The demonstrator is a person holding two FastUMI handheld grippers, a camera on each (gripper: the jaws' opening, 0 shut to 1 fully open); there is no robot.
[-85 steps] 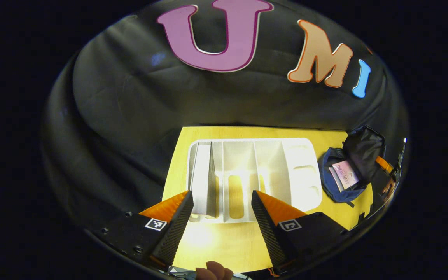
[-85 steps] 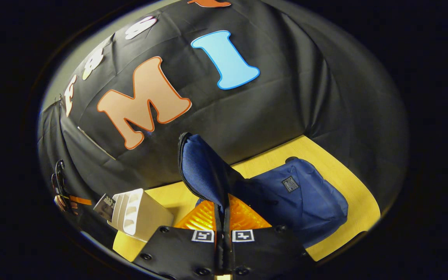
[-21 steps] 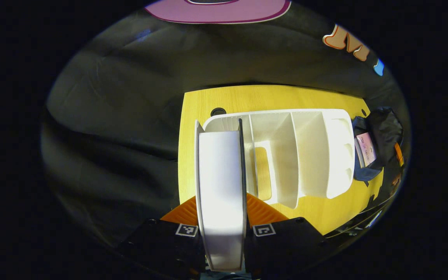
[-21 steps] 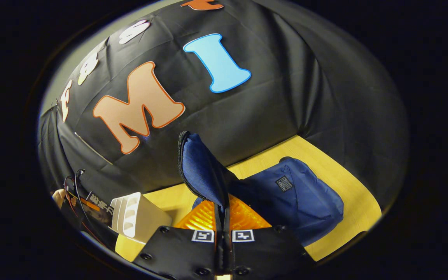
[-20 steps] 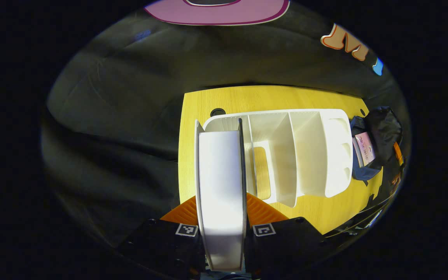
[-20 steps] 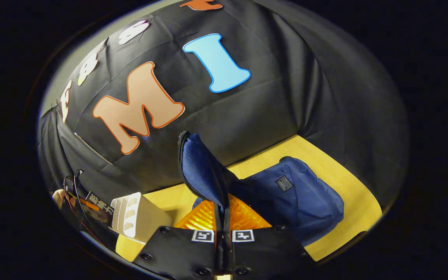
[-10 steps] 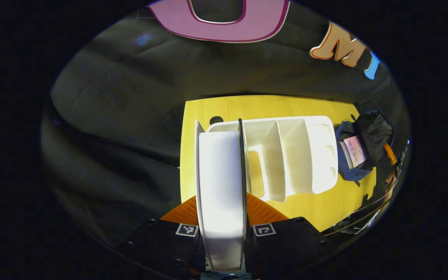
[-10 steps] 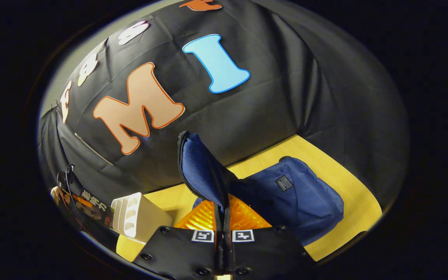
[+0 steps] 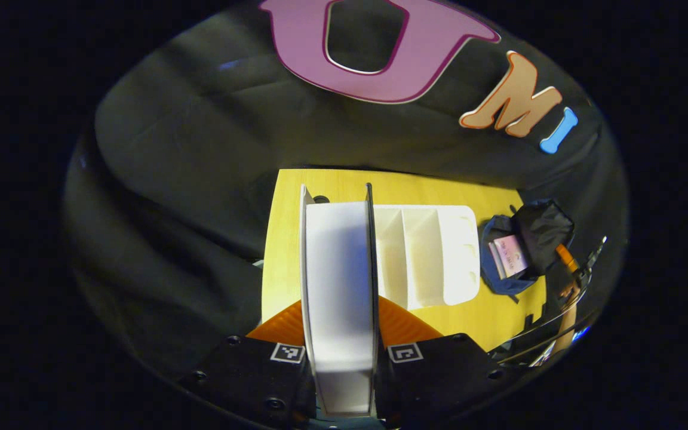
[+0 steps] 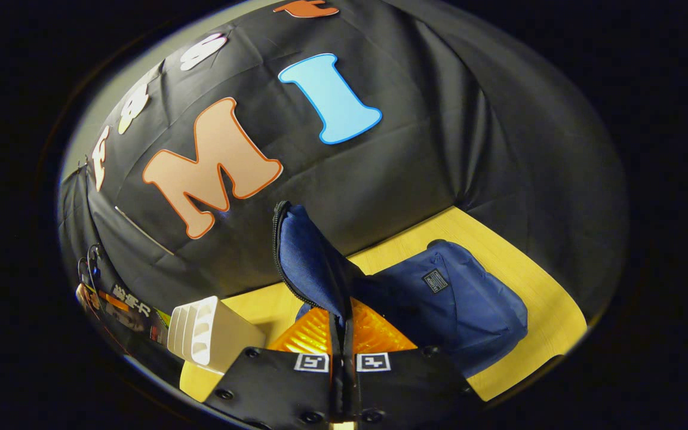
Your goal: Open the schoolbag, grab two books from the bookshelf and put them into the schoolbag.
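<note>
In the left gripper view, the left gripper (image 9: 339, 334) sits at six o'clock with both fingers pressed against the covers of a white-paged book (image 9: 338, 298), which stands on edge and runs up from the fingers toward twelve o'clock, above the yellow table (image 9: 278, 239). Just to the book's right, toward three o'clock, stands the white bookshelf (image 9: 433, 257) with its dividers, and beyond it at three o'clock lies the blue schoolbag (image 9: 514, 254), open, with a pink-covered book (image 9: 511, 254) showing inside. In the right gripper view, the bookshelf (image 10: 206, 331) stands at eight o'clock on the table (image 10: 529, 292). At six o'clock the right gripper (image 10: 342, 334) has its fingers closed tight on the schoolbag's flap (image 10: 308, 263), holding it upright, while the bag's body (image 10: 457, 304) lies toward four o'clock.
</note>
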